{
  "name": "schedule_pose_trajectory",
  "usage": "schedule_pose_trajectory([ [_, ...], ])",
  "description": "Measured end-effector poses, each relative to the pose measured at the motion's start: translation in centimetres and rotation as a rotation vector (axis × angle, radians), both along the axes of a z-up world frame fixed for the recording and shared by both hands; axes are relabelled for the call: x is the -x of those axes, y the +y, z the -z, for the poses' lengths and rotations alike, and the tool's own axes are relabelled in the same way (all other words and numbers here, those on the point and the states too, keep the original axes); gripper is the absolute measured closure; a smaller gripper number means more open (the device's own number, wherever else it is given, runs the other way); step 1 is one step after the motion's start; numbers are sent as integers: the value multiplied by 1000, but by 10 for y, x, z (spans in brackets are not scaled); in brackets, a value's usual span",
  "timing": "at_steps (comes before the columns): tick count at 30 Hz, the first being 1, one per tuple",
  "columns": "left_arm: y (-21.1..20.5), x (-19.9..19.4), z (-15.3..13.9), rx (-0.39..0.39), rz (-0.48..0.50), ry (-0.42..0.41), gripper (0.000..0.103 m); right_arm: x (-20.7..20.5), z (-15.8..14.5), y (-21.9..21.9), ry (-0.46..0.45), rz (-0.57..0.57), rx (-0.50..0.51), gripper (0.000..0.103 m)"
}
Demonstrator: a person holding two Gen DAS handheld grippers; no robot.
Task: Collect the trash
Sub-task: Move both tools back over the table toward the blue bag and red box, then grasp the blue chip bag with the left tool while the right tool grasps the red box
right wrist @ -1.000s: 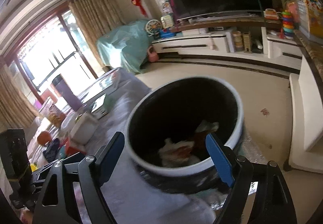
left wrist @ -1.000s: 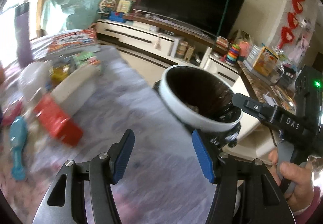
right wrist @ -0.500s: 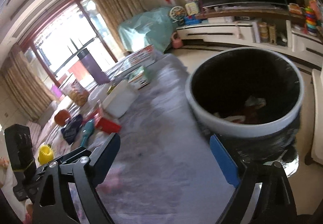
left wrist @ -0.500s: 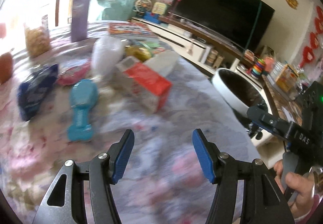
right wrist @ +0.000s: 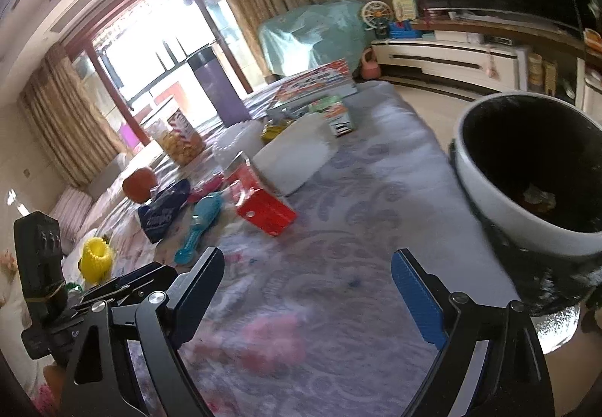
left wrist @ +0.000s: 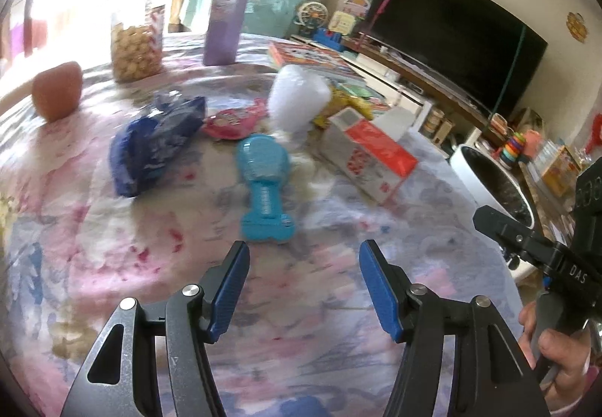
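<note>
Both grippers have swung away from the white trash bin [right wrist: 500, 198] toward the cluttered table [left wrist: 338, 304], covered in a floral cloth. That bin stands past the table's right edge, scraps inside. Wrappers lie mid-table: a blue bag [left wrist: 154, 146], red carton [left wrist: 372, 157], pink packet [left wrist: 233, 119]. Left gripper [left wrist: 304, 289] and right gripper [right wrist: 306, 298] hover released, holding nothing.
</note>
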State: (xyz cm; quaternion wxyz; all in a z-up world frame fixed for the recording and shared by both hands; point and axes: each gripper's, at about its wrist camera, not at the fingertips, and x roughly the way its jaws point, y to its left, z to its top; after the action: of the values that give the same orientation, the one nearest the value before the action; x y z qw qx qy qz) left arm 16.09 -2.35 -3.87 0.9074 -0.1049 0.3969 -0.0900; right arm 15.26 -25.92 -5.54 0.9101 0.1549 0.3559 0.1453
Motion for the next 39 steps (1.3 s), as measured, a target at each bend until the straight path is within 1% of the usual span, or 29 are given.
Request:
schedule_pose_trajectory([
  [6, 18, -1, 0, 9, -48, 11, 37, -10, 3, 22, 5, -41, 28, 11],
  [8, 26, -5, 1, 12, -66, 16, 32, -15, 3, 29, 5, -51, 39, 11],
  [11, 36, -12, 3, 14, -92, 20, 29, -22, 3, 38, 3, -70, 58, 11],
  [17, 54, -21, 3, 13, -134, 30, 28, -36, 4, 55, -10, -95, 92, 11],
  [24, 70, -43, 5, 7, -168, 31, 26, -56, 10, 62, 6, -99, 100, 11],
  [30, 77, -71, 7, -33, -168, 21, 25, -67, 12, 72, 6, -102, 120, 13],
  [33, 80, -81, 11, -46, -177, 13, 25, -72, 13, 78, 3, -112, 132, 19],
  [35, 81, -87, 15, -45, -181, 10, 27, -75, 14, 80, 8, -114, 140, 34],
  [36, 81, -88, 17, -44, -180, 7, 27, -76, 15, 81, 12, -113, 146, 39],
  [37, 81, -89, 19, -46, -179, 7, 31, -76, 16, 82, 17, -110, 152, 53],
  [38, 81, -89, 20, -48, -177, 8, 48, -77, 17, 82, 23, -111, 152, 63],
  [39, 80, -91, 23, -45, -162, 17, 60, -77, 18, 81, 29, -113, 147, 64],
])
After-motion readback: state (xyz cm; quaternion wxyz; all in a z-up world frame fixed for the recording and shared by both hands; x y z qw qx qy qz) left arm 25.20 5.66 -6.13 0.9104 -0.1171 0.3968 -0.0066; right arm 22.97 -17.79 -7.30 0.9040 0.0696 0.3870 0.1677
